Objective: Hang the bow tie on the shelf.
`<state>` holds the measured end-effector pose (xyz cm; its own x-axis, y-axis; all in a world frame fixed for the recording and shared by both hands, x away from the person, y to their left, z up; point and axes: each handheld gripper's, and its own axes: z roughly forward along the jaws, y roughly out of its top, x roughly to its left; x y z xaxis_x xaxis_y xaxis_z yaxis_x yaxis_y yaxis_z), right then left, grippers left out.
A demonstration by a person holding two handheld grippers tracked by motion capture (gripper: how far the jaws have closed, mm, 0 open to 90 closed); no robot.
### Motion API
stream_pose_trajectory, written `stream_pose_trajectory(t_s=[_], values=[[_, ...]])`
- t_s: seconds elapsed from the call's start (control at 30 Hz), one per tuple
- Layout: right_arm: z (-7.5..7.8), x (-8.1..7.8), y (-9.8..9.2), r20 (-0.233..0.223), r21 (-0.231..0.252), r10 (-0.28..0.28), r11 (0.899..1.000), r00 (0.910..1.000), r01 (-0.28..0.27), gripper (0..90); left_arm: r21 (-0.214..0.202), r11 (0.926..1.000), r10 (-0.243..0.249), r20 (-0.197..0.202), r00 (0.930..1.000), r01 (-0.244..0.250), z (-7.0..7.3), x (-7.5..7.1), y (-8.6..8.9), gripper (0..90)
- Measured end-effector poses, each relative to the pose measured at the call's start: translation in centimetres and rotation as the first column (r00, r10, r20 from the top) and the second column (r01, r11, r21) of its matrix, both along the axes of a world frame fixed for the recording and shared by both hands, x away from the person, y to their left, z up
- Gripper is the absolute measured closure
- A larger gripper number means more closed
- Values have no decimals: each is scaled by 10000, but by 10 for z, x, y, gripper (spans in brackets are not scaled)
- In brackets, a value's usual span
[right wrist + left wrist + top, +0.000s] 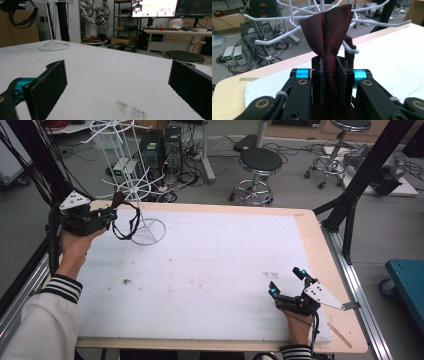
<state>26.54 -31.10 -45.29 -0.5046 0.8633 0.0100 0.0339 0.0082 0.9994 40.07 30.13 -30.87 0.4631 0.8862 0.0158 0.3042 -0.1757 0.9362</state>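
**Bow Tie Held at the Wire Stand**

While my right gripper rests low at the near right corner of the white table, its two black jaws stand wide apart with nothing between them; past them, in the right gripper view, lies bare tabletop with a dark speckled stain.

Farther off, at the table's far left corner, my left gripper is clamped tight on a dark maroon bow tie. Seen along its own jaws, the fabric is pinched between the two black pads and fans upward above them. One white hook of the wire stand lies just behind the cloth, and the tie's strap appears to touch that hook, though I cannot tell whether it hangs on it. From above, the dark strap droops in a loop beside the stand's round base.

Beyond the table, black stools and computer boxes stand on the grey floor.
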Motion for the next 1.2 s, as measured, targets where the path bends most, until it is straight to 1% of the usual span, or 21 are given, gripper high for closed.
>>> stream_pose_trajectory(t_s=[0.03, 0.1, 0.23, 0.4, 0.5, 0.57, 0.63, 0.77, 0.83, 0.9, 0.93, 0.97, 1.0, 1.03, 1.1, 1.13, 1.17, 1.2], values=[[0, 0, 0, -40, 19, 8, 10000, 10000, -8, 12, 14, 10000, 13, 1, 10000, -13, -1, 1, 0, 767], [0, 0, 0, 29, -15, -6, 10000, 10000, 6, 12, -17, 10000, 18, -18, 10000, -18, -2, 1, -1, 767], [0, 0, 0, -18, 12, 1, 10000, 10000, -1, 13, 104, 9999, 55, -46, 10000, -54, -4, 3, -2, 767], [0, 0, 0, -27, 18, 6, 10000, 10000, -6, 12, 74, 9999, 68, -150, 9999, -67, -8, 3, -1, 766], [0, 0, 0, 41, 8, 9, 10000, 10000, -9, 12, 135, 9999, 91, -201, 9998, -89, -10, 3, -1, 765], [0, 0, 0, 42, -5, 8, 10000, 10000, -8, 12, 32, 10000, 89, -283, 9996, -88, -12, 4, 0, 763], [0, 0, -1, 25, 30, 19, 10000, 10000, -19, 13, 124, 9999, 97, -324, 9994, -93, -13, 5, 0, 763], [0, 0, 0, 30, 31, 13, 10000, 10000, -13, 13, 128, 9999, 100, -357, 9993, -95, -15, 7, 0, 763], [0, 0, 0, 44, 4, 19, 10000, 10000, -19, 12, 58, 10000, 82, -405, 9991, -79, -15, 7, 0, 757], [0, 0, -1, 20, 23, 22, 10000, 10000, -22, 12, 94, 10000, 15, -474, 9989, -11, -16, 8, -1, 735], [0, 0, -1, 30, 15, 33, 10000, 10000, -33, 12, 41, 10000, -22, -585, 9983, 24, -17, 9, -1, 696], [0, 0, 0, 44, 12, 23, 10000, 10000, -23, 12, 34, 10000, -38, -674, 9977, 40, -18, 9, -2, 618], [0, 0, 0, 31, 5, 17, 10000, 10000, -17, 13, -16, 10000, -68, -837, 9965, 67, -19, 11, -2, 515], [0, 1, -1, 51, -8, 24, 10000, 10000, -24, 12, -65, 9999, -148, -919, 9957, 143, -20, 12, -2, 415], [0, 0, 0, 39, 13, 14, 10000, 10000, -14, 12, -167, 9992, -386, -1093, 9933, 369, -21, 12, -2, 294], [0, 0, 0, -26, -2, 30, 10000, 10000, -30, 12, -186, 9989, -446, -1234, 9914, 426, -22, 12, -2, 194], [0, 0, 0, -34, 13, 21, 10000, 10000, -21, 12, -201, 9986, -506, -1370, 9893, 483, -22, 12, -3, 118], [0, 0, 1, -9, -2, 26, 10000, 10000, -26, 12, -212, 9981, -604, -1417, 9881, 579, -23, 10, -3, 84]])
